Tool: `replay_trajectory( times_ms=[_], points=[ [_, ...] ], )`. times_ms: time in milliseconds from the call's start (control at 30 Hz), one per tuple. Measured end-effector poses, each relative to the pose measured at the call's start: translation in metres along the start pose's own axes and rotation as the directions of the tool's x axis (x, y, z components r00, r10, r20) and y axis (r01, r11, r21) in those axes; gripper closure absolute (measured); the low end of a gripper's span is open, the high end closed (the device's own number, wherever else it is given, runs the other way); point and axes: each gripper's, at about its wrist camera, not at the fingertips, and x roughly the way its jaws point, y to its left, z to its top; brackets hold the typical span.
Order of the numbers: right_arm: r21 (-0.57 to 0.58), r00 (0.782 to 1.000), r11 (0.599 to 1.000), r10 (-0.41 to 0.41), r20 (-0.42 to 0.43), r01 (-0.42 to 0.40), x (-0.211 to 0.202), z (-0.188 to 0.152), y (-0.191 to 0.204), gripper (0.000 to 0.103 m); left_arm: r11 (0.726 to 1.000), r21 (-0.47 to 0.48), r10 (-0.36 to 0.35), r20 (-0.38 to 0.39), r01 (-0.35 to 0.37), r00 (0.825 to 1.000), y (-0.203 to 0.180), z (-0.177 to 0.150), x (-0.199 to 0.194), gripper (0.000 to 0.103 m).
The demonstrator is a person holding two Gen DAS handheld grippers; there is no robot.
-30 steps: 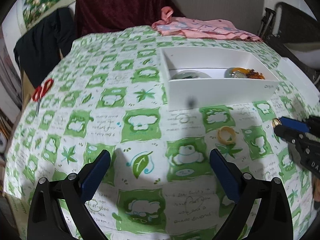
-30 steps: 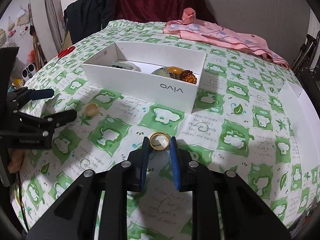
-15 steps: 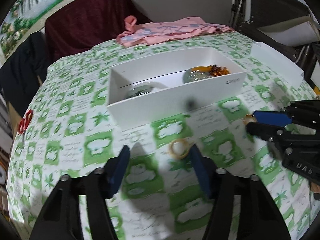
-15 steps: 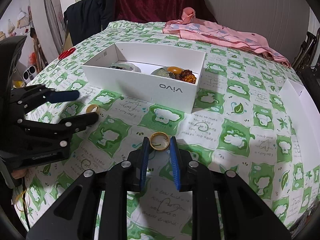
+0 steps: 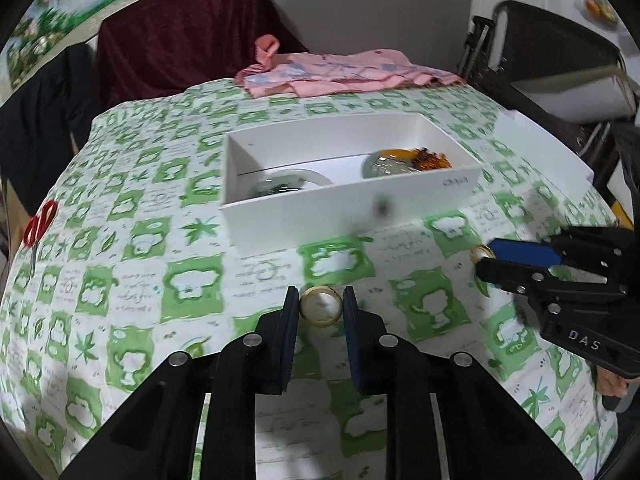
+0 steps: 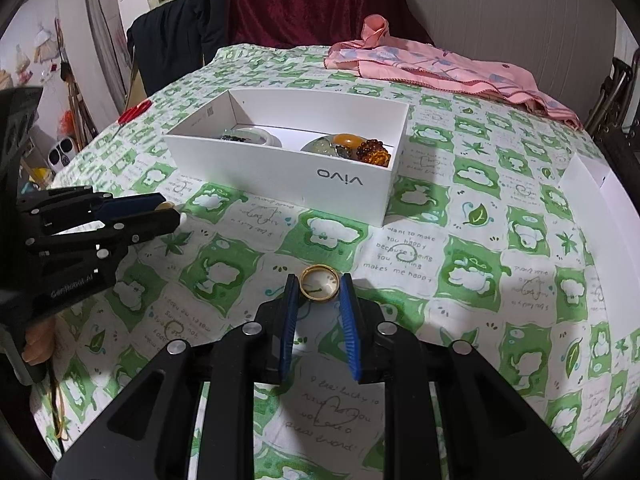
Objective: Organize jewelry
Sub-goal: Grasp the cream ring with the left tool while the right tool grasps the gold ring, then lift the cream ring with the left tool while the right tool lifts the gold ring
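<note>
Your left gripper (image 5: 321, 303): pads clamped on pale gold ring (image 5: 321, 305), round, glossy, at cloth level before white box (image 5: 352, 216). Your right gripper (image 6: 319, 289): blue ribbed pads pinched on gold band (image 6: 320, 282), thin, polished, near cloth. Box: rigid white card, rectangular, open-topped; holds pale bangles (image 6: 256, 136), amber beads (image 6: 374, 152). Tablecloth (image 6: 472, 272): green-white check, soft. Pink fabric (image 6: 432, 66) at far edge. Red scissors (image 5: 39, 225) left.

Left gripper (image 5: 321, 307) clamped on a gold ring (image 5: 321, 305), white box (image 5: 352, 208) just beyond on the green-checked cloth (image 5: 132, 280).
</note>
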Motion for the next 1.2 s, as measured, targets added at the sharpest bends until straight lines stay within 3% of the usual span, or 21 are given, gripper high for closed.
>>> replay_trajectory(
  times_ms=[333, 633, 933, 1200],
  points=[
    [-0.010, 1.000, 1.000, 0.008, 0.001, -0.008, -0.002, -0.002, 0.006, 0.083, 1.000, 0.004, 0.025, -0.026, -0.025, 0.999, 0.001, -0.003, 0.003, 0.081],
    [-0.034, 0.997, 0.998, 0.047, 0.053, -0.045, -0.016, -0.009, 0.020, 0.083, 1.000, -0.005, 0.019, 0.017, -0.019, 1.000, 0.000, -0.006, -0.010, 0.081],
    [-0.003, 0.998, 0.998, 0.067, 0.019, -0.067, -0.009, -0.008, 0.015, 0.083, 0.998, 0.023, 0.055, 0.014, -0.055, 0.998, -0.005, -0.006, -0.008, 0.081],
    [0.001, 0.998, 0.998, 0.058, 0.041, -0.058, -0.013, -0.009, 0.013, 0.083, 0.994, 0.023, 0.108, 0.043, -0.109, 0.993, -0.006, -0.008, -0.014, 0.081]
  ],
)
